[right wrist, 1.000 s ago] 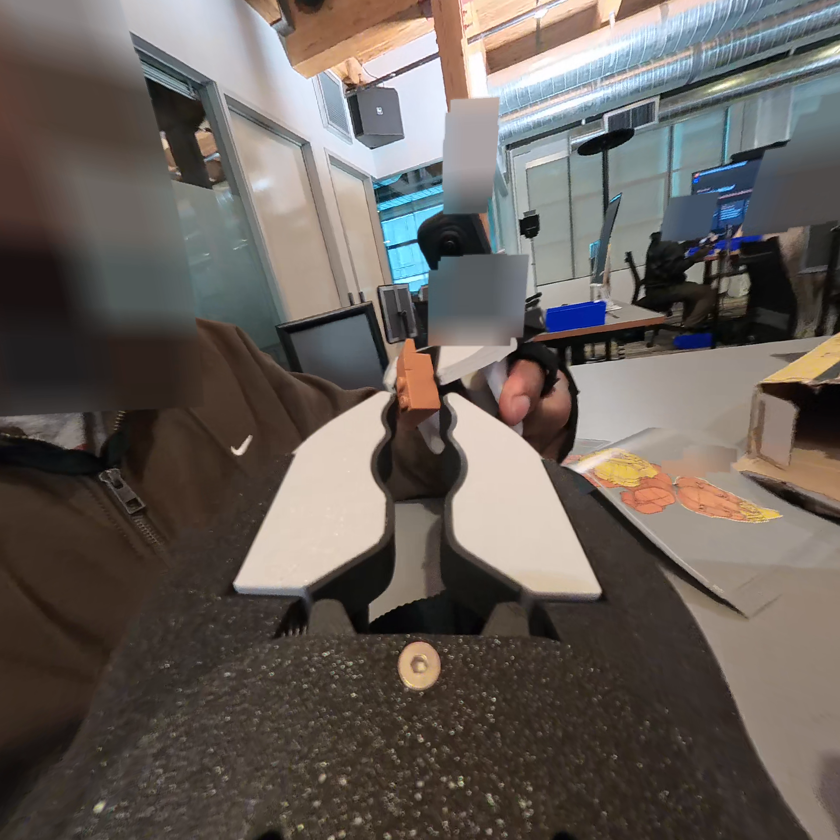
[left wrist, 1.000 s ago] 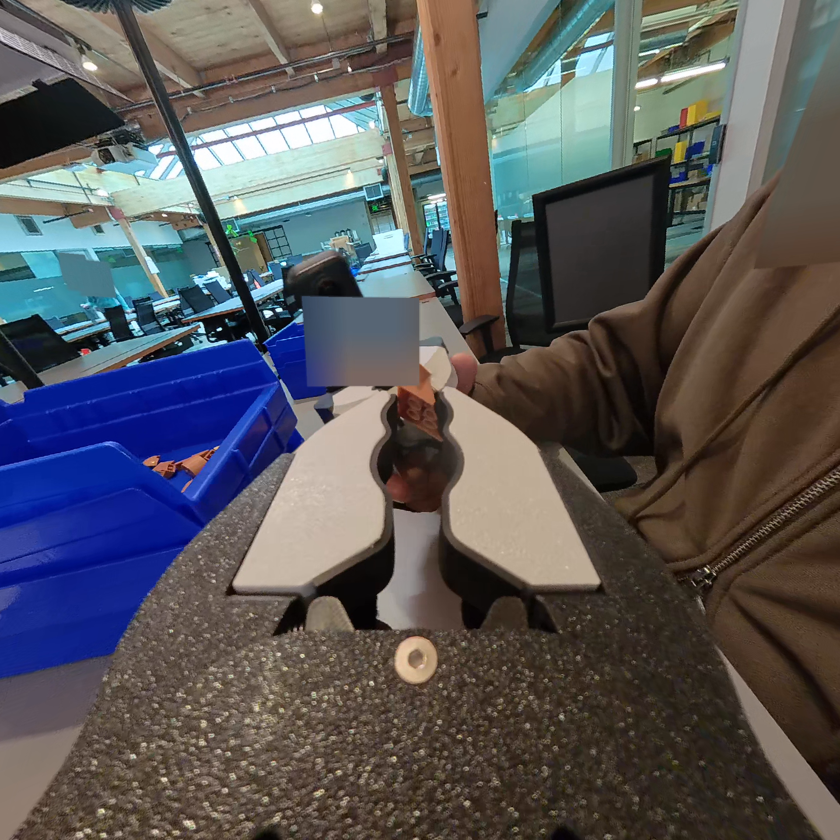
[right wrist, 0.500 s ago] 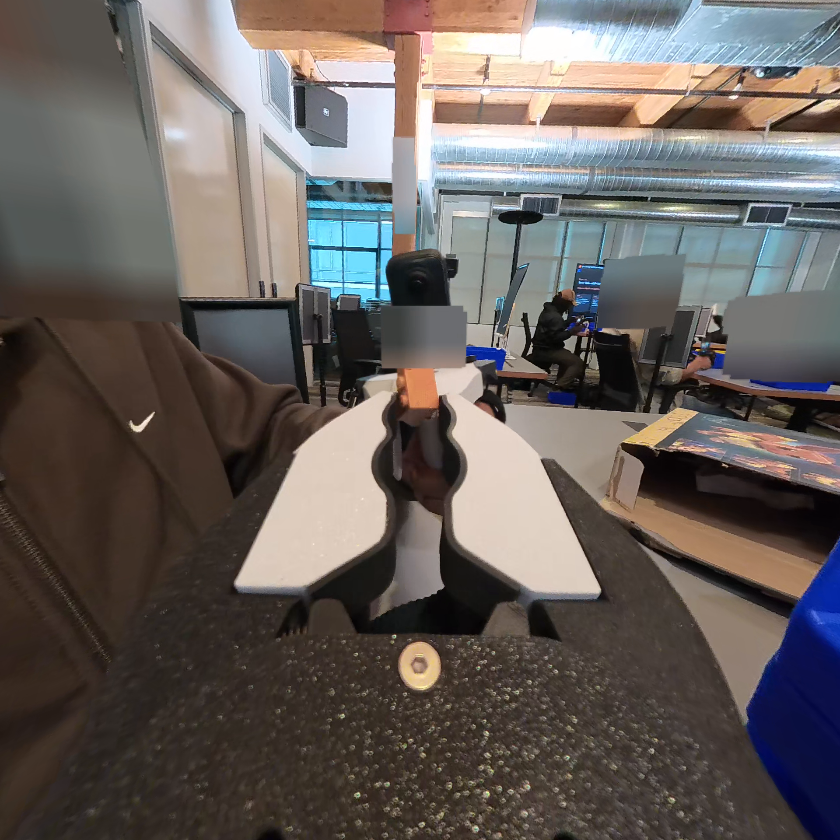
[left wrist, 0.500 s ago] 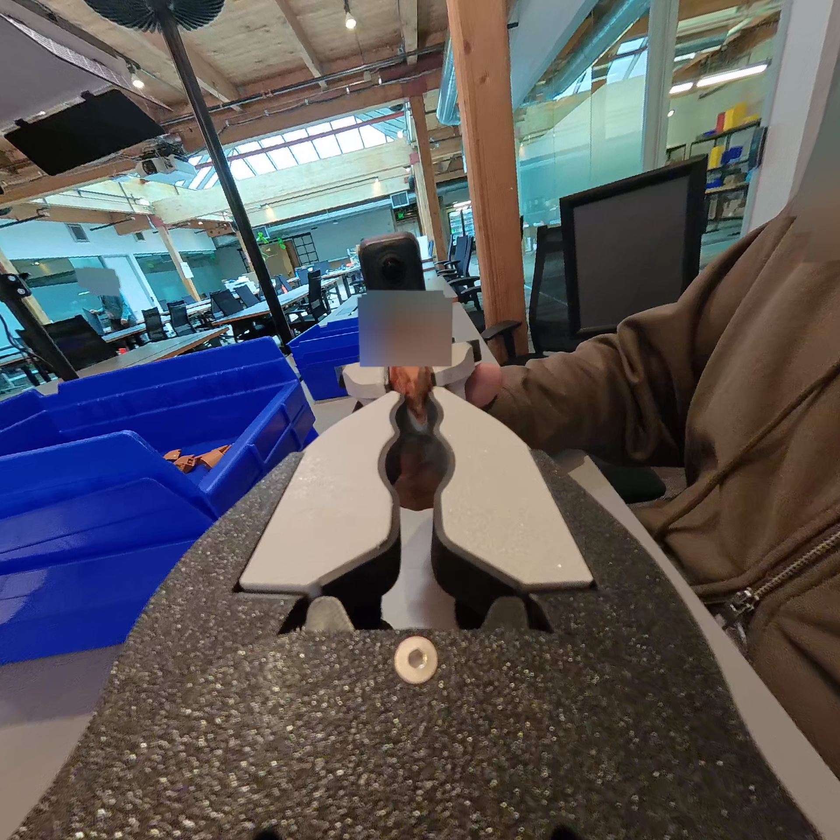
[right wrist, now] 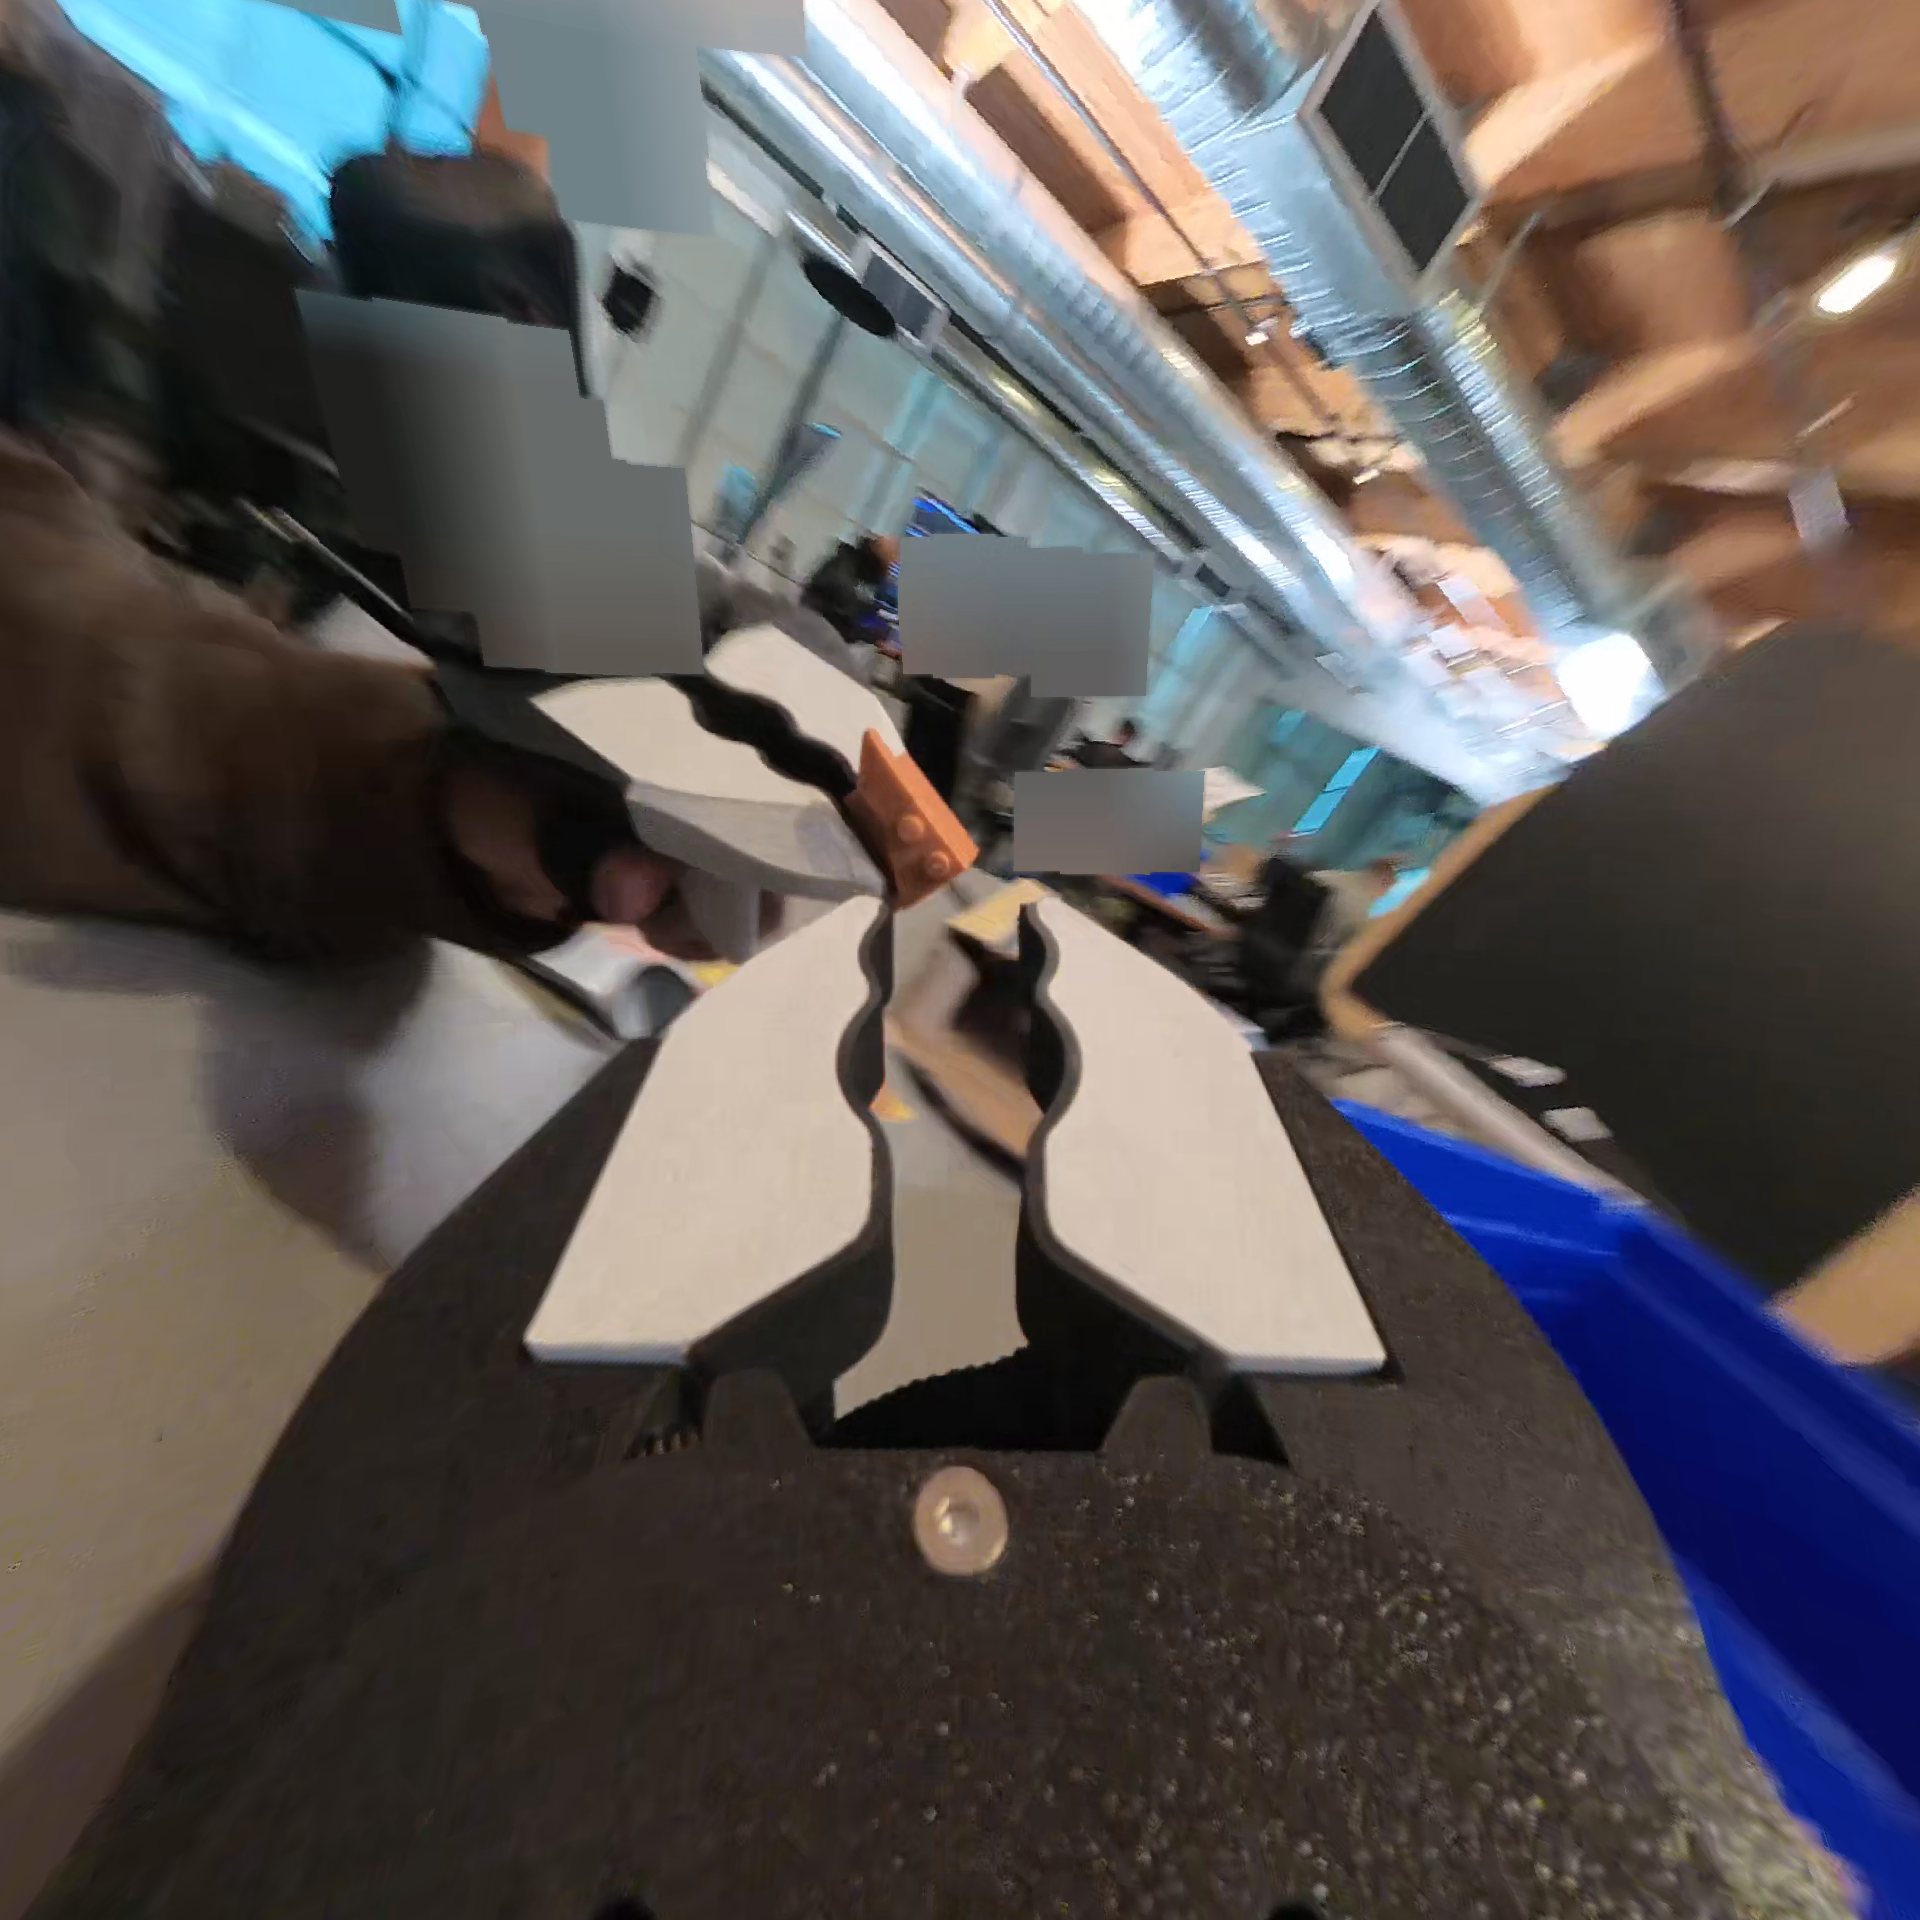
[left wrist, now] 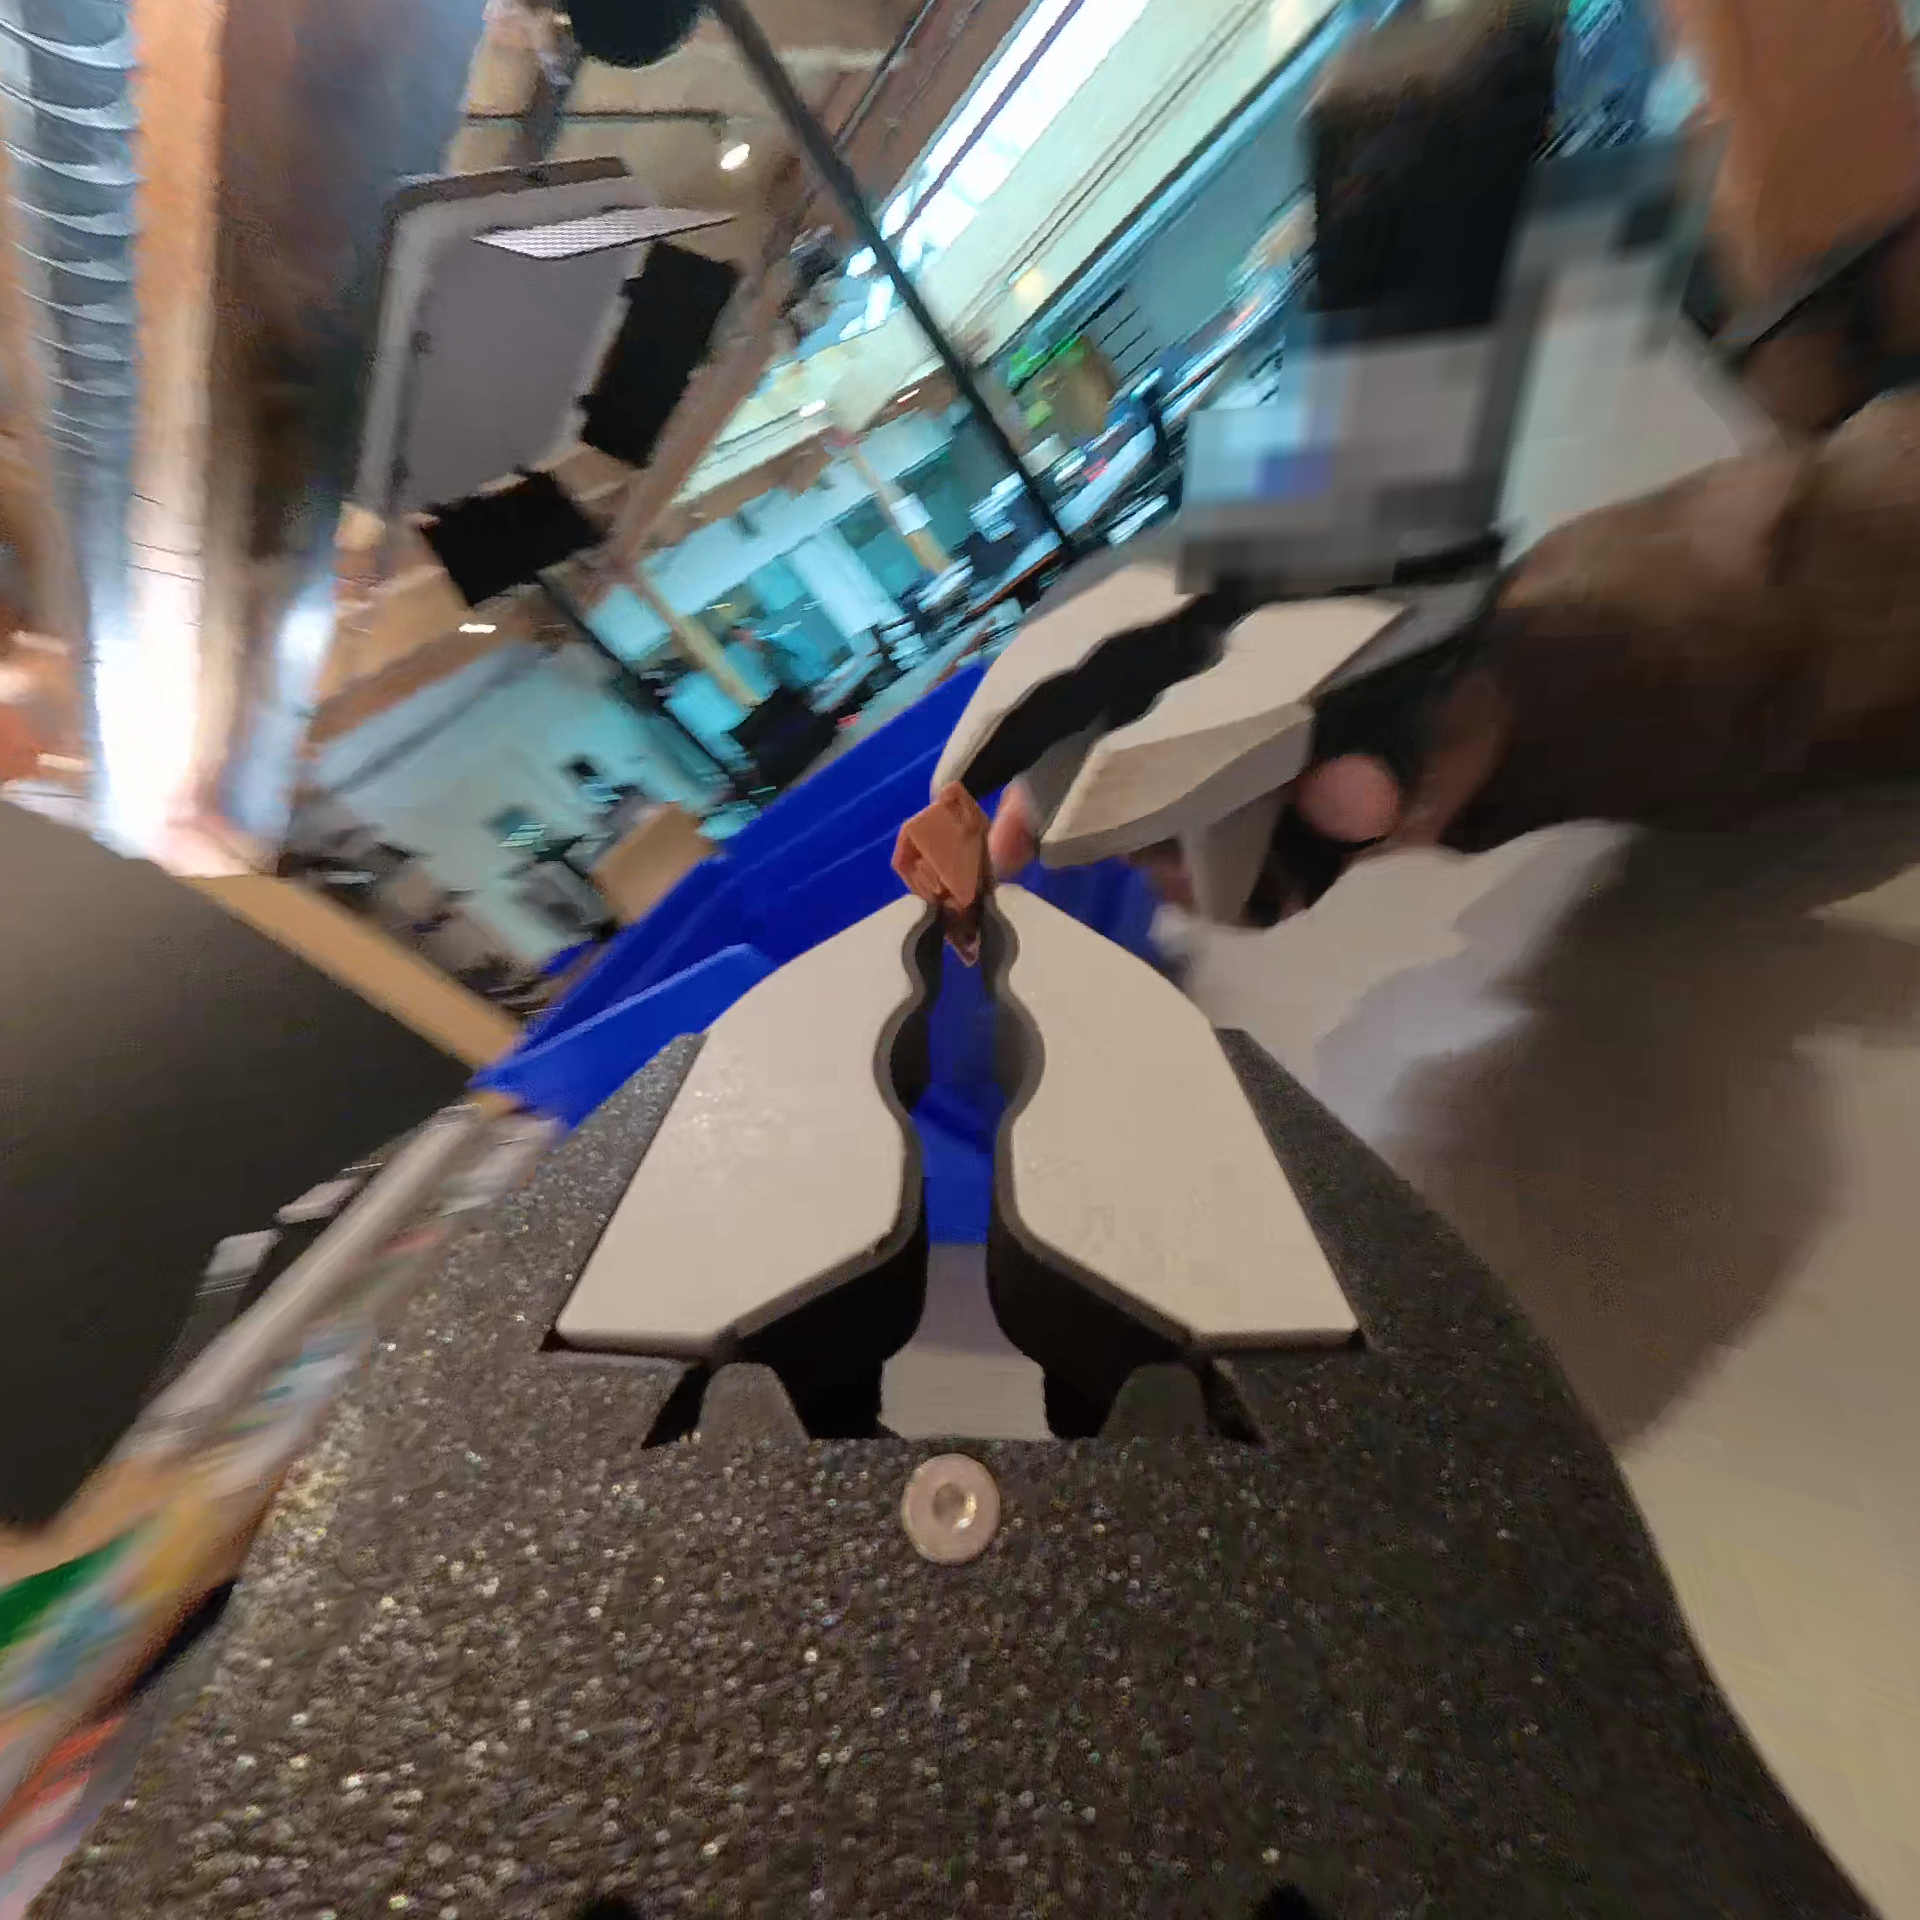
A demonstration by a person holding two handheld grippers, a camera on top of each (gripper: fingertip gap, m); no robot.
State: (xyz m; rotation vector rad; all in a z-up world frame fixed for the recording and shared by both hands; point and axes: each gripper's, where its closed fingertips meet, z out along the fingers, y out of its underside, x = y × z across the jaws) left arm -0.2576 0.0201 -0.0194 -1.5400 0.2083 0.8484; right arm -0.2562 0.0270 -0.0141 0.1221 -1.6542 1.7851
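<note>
Item: small brown brick (left wrist: 943,854), which we find pinched at the tips of the left gripper (left wrist: 961,920), jaws closed on its lower end, long axis tilted up and left. The right gripper (right wrist: 951,914) stands parted and empty, tips just beside the brick (right wrist: 914,826). Beyond: blue bin (left wrist: 831,831); grey table (left wrist: 1558,1091); cardboard box (right wrist: 1662,935)

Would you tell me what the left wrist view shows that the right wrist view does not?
Only the left wrist view: the left gripper from behind, pinching the lower end of the brown brick, and a slanting black pole. Only the right wrist view: the right gripper from behind, open, and the brick's studded face. Both: the two grippers, the brick, a blue bin, the brown sleeve.
</note>
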